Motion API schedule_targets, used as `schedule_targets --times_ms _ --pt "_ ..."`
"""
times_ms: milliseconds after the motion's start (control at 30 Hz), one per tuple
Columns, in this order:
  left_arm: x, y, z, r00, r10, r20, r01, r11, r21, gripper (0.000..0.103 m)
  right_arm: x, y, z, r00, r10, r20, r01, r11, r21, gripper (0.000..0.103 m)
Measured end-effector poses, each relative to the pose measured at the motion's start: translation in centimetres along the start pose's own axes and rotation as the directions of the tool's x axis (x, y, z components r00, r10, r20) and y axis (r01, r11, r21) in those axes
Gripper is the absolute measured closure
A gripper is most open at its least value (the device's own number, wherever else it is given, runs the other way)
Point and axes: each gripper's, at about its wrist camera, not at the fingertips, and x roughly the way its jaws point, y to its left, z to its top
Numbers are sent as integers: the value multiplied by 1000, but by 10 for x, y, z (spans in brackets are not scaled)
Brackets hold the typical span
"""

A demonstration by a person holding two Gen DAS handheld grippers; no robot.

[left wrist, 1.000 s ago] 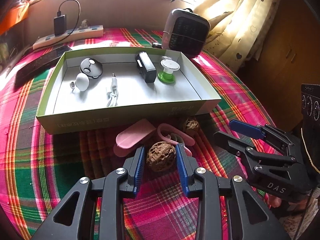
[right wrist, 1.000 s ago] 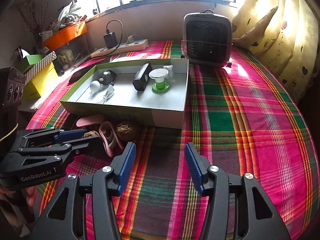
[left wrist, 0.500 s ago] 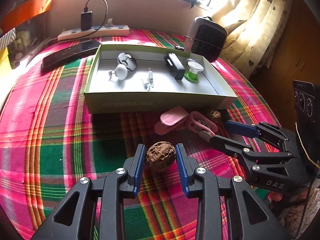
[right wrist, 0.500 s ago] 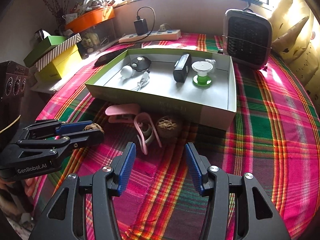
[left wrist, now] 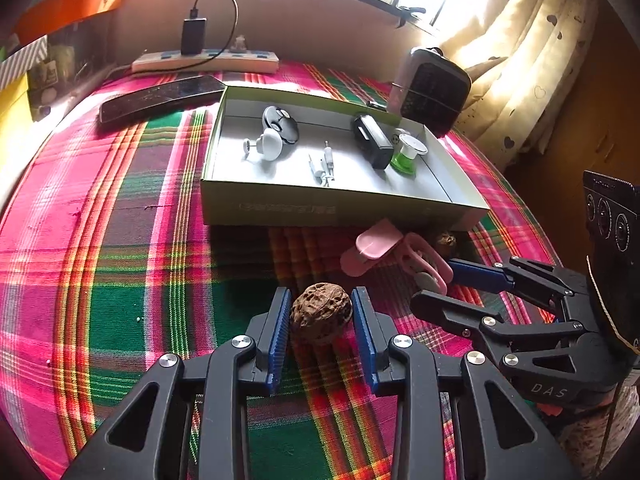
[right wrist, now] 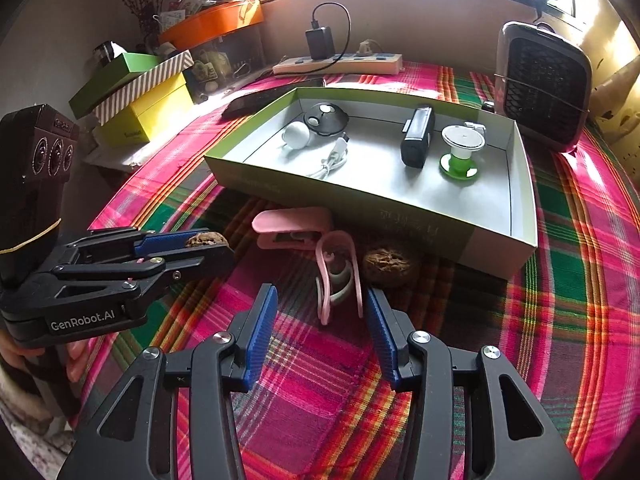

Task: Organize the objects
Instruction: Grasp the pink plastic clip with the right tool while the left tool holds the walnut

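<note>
My left gripper [left wrist: 321, 312] is shut on a brown walnut [left wrist: 321, 314] and holds it above the plaid cloth; it also shows in the right wrist view [right wrist: 208, 246]. My right gripper [right wrist: 320, 312] is open and empty, its fingers on either side of a pink looped clip [right wrist: 338, 276]. A pink clamp [right wrist: 294, 226] and a second walnut [right wrist: 390, 264] lie in front of the green-rimmed box [right wrist: 400, 208]. The box holds a white knob, a black disc, a white cable, a black device and a green-based spool.
A small heater [right wrist: 540, 84] stands at the back right. A power strip [right wrist: 338, 64] with a charger and a black phone [left wrist: 160, 98] lie behind the box. Stacked coloured boxes [right wrist: 136, 92] stand at the far left. A plaid cloth [right wrist: 580, 280] covers the table.
My left gripper has drawn back and lifted with the walnut, away from the pink clips. My right gripper has moved forward over the pink looped clip.
</note>
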Motion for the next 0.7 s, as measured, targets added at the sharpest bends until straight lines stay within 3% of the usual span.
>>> schedule_targets --times_ms 367,500,700 --pt "2 -1 1 1000 -4 5 4 999 33 74 10 4 9 998 -66 2 66 997 -31 57" --pt "3 -6 0 1000 22 7 -22 998 54 74 10 1 10 994 -111 4 112 994 -21 76" --pt "3 -7 0 999 36 11 -36 998 54 74 9 1 9 993 -118 5 118 993 -21 78"
